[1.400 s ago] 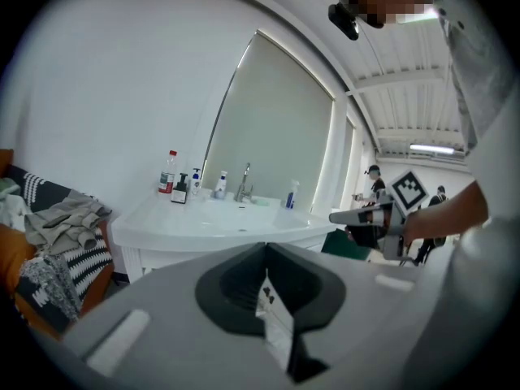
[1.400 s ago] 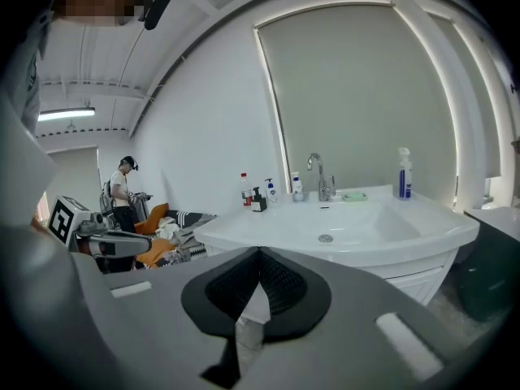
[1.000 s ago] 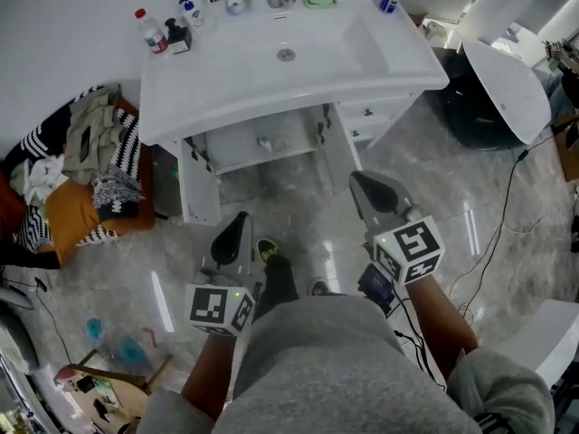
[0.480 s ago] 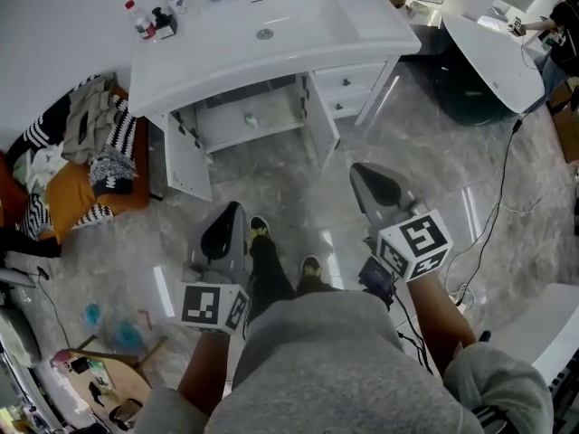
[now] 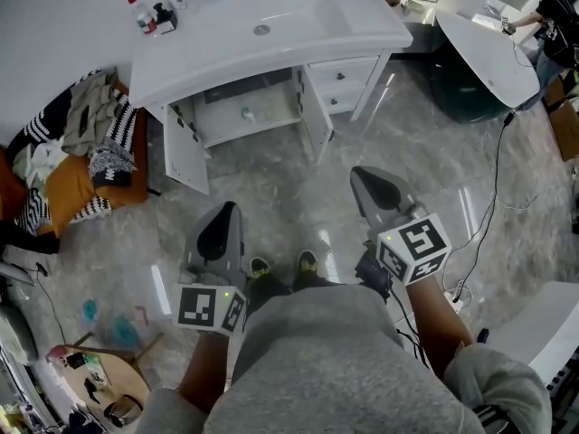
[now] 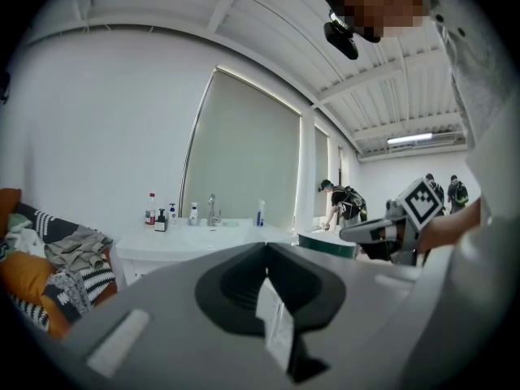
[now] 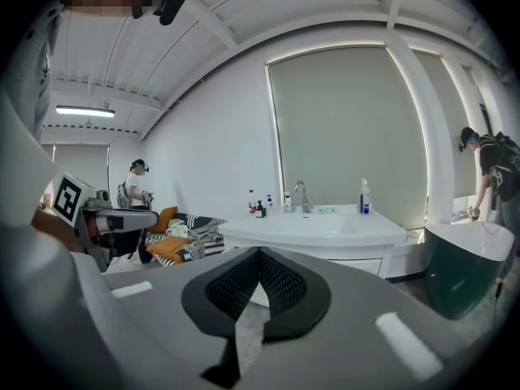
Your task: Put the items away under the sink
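Person backs off from sink (image 5: 271, 25); cabinet (image 5: 249, 107) beneath it open; bottles (image 5: 149, 14) on worktop (image 5: 199, 52), now out of reach; left gripper (image 5: 224, 220), right gripper (image 5: 375, 188) pressed together, empty.

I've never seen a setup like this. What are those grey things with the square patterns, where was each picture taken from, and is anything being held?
There is no robot here. A person stands on the floor with a hand-held two-jaw tool in each hand: the left gripper and the right gripper. The patterned cubes are part of them. The head view comes from a camera on the person's head, looking down. Each gripper view comes from a camera riding on that gripper, looking along its jaws. Both pairs of jaws are together and carry no item. A small white slip shows at the left seam; I cannot tell what it is. Ahead stands a white sink with its cabinet doors open and bottles on top. A pile of clothes lies beside it.
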Available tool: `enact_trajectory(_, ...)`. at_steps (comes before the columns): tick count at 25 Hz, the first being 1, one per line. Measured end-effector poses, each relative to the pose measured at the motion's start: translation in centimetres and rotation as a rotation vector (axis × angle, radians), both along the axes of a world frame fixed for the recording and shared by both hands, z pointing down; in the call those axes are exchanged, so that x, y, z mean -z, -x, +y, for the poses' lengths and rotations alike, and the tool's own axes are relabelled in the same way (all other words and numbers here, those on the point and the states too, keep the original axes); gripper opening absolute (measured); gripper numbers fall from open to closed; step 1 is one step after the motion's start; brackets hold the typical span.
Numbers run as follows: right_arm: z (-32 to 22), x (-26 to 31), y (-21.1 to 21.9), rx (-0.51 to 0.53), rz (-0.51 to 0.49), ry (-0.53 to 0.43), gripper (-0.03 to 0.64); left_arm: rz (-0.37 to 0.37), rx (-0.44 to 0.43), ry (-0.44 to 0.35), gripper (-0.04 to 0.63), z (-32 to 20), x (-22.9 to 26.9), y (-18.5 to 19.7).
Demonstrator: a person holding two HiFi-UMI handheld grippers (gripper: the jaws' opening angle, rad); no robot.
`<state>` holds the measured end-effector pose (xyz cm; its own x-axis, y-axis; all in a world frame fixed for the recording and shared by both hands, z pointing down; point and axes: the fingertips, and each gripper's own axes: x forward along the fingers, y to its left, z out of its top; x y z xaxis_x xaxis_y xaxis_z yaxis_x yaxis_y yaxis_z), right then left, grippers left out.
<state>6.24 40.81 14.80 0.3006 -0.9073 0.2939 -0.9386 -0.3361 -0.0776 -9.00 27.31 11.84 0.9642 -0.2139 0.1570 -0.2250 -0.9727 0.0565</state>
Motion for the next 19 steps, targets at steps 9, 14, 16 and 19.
enact_trajectory(9, -0.7, 0.8, 0.1, 0.010, 0.024, -0.017, 0.000, 0.032, 0.008, 0.002, 0.011, -0.5, 0.7, -0.1)
enact_trajectory(14, -1.0, 0.9, 0.3, 0.020, 0.020, -0.033, 0.000, 0.036, 0.013, -0.006, 0.011, -0.3, 0.9, -0.7)
enact_trajectory(16, -1.2, 1.0, 0.2, 0.026, 0.021, -0.033, 0.000, 0.037, 0.009, -0.004, 0.011, -0.3, 0.9, -1.0)
enact_trajectory(19, -1.6, 1.2, -0.3, 0.029, 0.023, -0.034, 0.000, 0.043, 0.006, -0.006, 0.011, -0.6, 1.2, -1.5)
